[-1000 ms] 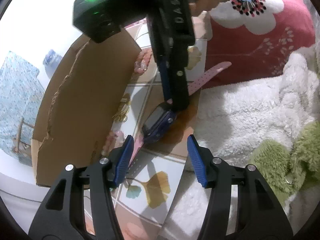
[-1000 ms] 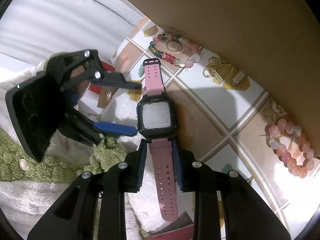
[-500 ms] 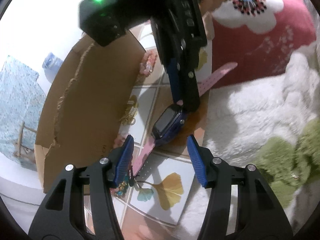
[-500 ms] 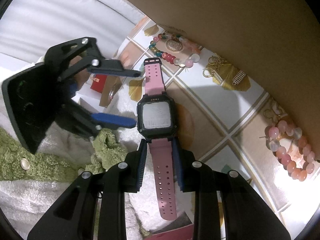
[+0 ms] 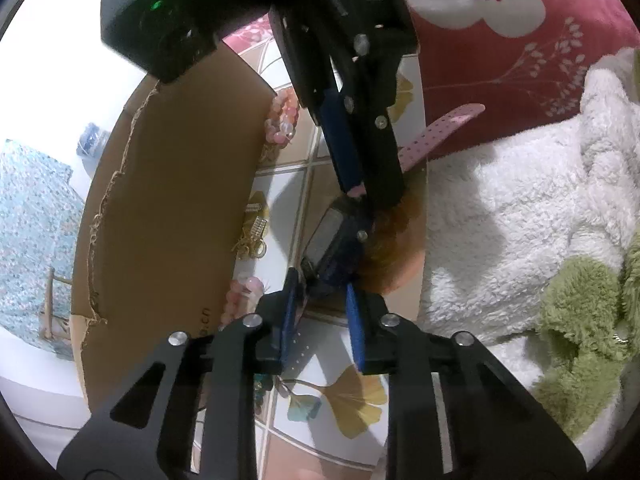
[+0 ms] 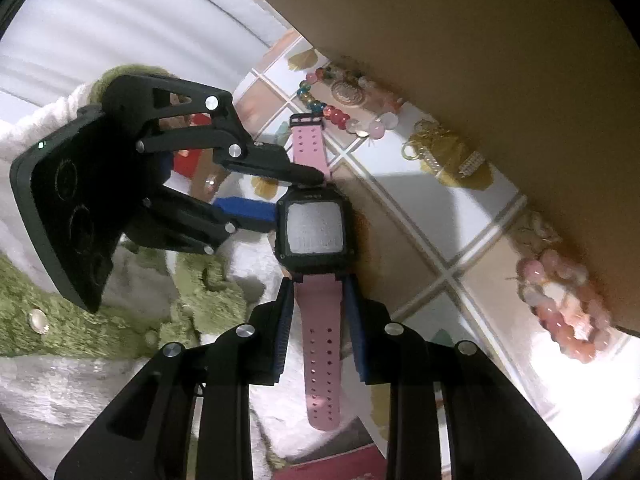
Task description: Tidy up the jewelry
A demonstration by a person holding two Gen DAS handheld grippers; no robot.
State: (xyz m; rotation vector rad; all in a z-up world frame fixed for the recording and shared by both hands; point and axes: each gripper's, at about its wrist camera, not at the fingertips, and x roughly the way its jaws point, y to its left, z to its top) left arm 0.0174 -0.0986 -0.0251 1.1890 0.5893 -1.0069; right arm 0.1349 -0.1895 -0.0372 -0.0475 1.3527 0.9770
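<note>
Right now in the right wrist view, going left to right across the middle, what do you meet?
Left tool → pink watch → gold earrings → pink bead bracelet, lying against the cardboard flap.

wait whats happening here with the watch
A person with a gripper in each hand is sorting jewelry on a tiled tray. The right gripper is shut on the lower pink strap of the watch. The left gripper has its fingers around the watch at the other strap's end; whether they pinch it is unclear. Bead bracelets and gold pieces lie along the cardboard flap.
</note>
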